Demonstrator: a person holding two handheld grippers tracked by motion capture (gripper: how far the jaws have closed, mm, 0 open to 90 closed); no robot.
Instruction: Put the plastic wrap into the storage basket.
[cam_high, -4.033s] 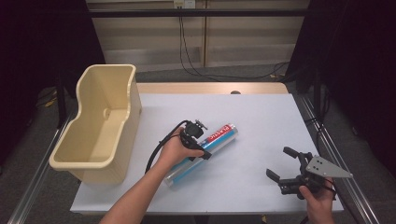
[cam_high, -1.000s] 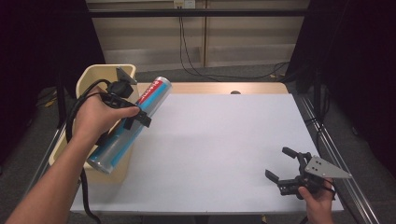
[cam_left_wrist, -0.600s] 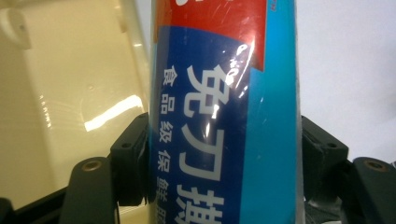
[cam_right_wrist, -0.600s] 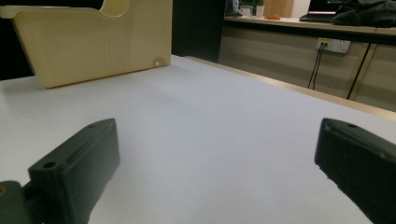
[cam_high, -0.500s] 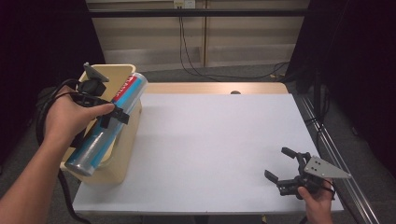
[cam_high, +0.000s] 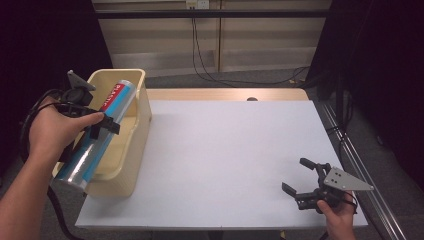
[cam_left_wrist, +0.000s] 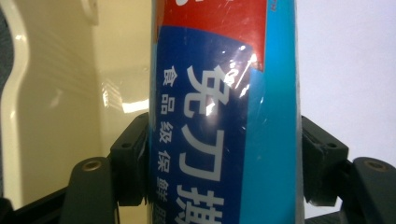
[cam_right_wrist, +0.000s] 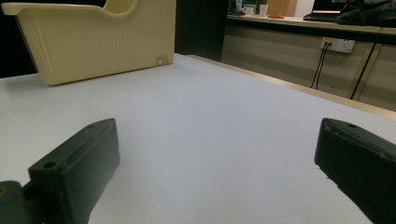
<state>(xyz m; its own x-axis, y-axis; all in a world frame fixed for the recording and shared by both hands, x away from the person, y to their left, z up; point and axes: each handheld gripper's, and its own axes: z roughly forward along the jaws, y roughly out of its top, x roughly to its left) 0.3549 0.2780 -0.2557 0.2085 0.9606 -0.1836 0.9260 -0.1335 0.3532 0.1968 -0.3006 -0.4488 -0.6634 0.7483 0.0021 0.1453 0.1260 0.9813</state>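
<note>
Your left gripper (cam_high: 102, 125) clamps the roll (cam_high: 97, 135), tilted over the bin (cam_high: 135, 145) at 9 o'clock; its lower end is cut off up close. Your right gripper (cam_high: 302, 180), at 4 o'clock, gapes empty.

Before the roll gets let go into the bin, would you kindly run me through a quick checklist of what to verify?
1. Left gripper shut on the roll: ok, fingers press both its sides.
2. Roll over the bin: ok for the upper part; the lower end overhangs the near rim.
3. Roll lined up with the bin's length: ok, roughly.
4. Bin floor free under the roll: cannot tell, partly hidden.
5. Right gripper out of the way: ok, open, far across the table.
</note>
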